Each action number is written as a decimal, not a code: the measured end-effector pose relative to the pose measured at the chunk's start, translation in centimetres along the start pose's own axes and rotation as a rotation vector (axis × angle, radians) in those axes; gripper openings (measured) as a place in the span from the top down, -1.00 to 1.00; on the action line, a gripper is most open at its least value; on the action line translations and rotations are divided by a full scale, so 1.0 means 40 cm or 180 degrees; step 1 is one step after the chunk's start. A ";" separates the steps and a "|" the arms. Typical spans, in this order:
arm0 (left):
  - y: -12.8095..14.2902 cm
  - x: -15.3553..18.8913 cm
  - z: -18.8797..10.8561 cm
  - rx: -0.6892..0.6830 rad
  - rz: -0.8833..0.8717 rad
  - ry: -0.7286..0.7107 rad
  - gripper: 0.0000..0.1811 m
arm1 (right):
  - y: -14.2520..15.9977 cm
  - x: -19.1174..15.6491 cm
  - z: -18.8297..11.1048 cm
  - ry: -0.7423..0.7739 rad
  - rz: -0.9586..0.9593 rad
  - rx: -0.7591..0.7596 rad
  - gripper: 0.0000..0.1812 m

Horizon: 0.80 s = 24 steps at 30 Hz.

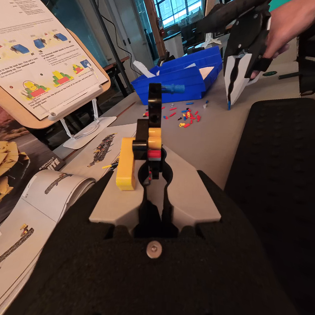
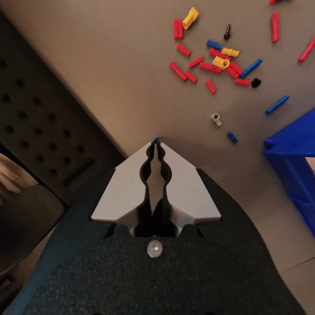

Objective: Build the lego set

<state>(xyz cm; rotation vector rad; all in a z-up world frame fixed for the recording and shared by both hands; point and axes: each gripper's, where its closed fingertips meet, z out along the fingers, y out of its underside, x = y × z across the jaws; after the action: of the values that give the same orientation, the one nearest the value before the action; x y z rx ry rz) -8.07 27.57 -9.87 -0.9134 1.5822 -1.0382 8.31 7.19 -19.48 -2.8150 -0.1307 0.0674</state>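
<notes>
The left gripper (image 1: pixel 154 163) is clenched on a partly built lego assembly (image 1: pixel 150 136), a stack of black, yellow and red pieces that stands up out of its jaws, with a yellow beam (image 1: pixel 126 165) jutting to the left and a blue pin (image 1: pixel 173 88) sticking from its top black part. The lower end of the assembly is sunk between the fingers and hard to make out.

The right gripper (image 2: pixel 156 142), seen far right in the left wrist view with a person's hand (image 1: pixel 288 27) around it, is pinched on a small blue pin (image 2: pixel 155 140); only the pin's tip shows past the fingertips, which point down close to the table (image 2: pixel 119 85), perhaps touching it.

On the grey table beyond lie loose lego pins (image 2: pixel 213 64), red, blue, yellow and black, scattered between the two grippers and a blue bin (image 1: pixel 179 81) at the far side. A small grey connector (image 2: pixel 216 119) lies apart from the heap, near the bin's corner. An open instruction booklet (image 1: pixel 51 196) lies near left, partly under the left gripper, with the set's box (image 1: pixel 20 163) cut off at the left edge. A printed sheet on a wooden stand (image 1: pixel 47 59) rises at far left. A black perforated panel (image 2: pixel 34 119) borders the table on the right. Behind are a window (image 1: pixel 177 13) and desks, blurred.
</notes>
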 end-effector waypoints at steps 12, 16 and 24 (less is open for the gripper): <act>0.003 0.001 0.001 -0.0003 -0.0012 0.0015 0.90 | 0.008 0.003 0.005 0.0128 -0.0068 -0.0140 0.90; 0.004 0.002 0.002 -0.0004 -0.0017 0.0024 0.90 | 0.010 0.000 0.009 0.0111 -0.0079 -0.0156 0.88; 0.005 0.006 0.003 -0.0012 0.0001 0.0042 0.91 | -0.002 0.005 0.007 0.0055 -0.0059 -0.0106 0.83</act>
<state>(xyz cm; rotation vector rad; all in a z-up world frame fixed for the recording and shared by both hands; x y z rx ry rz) -8.02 27.40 -10.16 -0.9105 1.5957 -1.0435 8.47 7.38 -19.74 -2.8463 -0.1550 0.0368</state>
